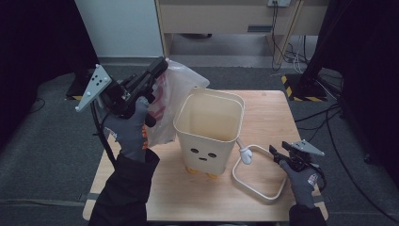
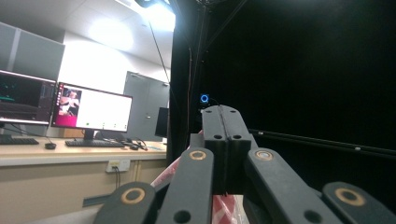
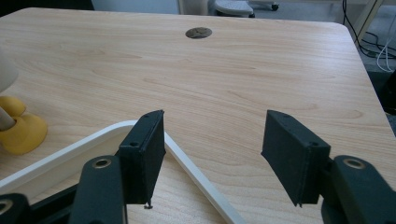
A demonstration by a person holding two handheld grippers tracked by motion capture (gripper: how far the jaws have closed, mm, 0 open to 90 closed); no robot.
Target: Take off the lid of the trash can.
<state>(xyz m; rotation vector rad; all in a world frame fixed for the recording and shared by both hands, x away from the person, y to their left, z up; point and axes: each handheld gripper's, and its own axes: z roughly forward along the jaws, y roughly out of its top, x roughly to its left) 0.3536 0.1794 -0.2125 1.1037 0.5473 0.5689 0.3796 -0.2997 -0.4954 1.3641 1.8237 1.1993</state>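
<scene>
Tongs, left gripper (image 1: 157,70): raised above the table's 9 o'clock edge, nose tilted up toward 1 o'clock; in the left gripper view its 2 jaws meet flat with no gap, pinching the plastic bag (image 1: 171,101), and red-and-white film (image 2: 224,210) shows just below them.
Tongs, right gripper (image 1: 274,151): low at the table's 4 o'clock side, nose toward 10 o'clock; jaws stand partly apart and hold nothing, and in the right gripper view 1 pad (image 3: 142,154) sits over the cream rim frame (image 3: 187,163) while the other is over bare wood.
Table (image 1: 263,113): light wood with rounded corners, 1 small round hole (image 3: 198,32) in the top.
Bin (image 1: 209,129): cream, square-mouthed, upright at the table's centre, a dotted face on its near wall, yellow feet (image 1: 200,172) under it, a small white hand-shaped arm (image 1: 244,155) sticking out at its 4 o'clock.
Plastic bag: clear with red print, hanging from the left gripper at the bin's 9 to 10 o'clock, its lower part beside the bin wall; contact with the bin cannot be told.
Rim frame (image 1: 256,188): loose cream loop lying flat on the table at the bin's 4 o'clock, its far corner right by the right gripper.
Hands: 2 grey gloves, left hand (image 1: 129,132) and right hand (image 1: 301,181), dark sleeves entering from 6 o'clock.
</scene>
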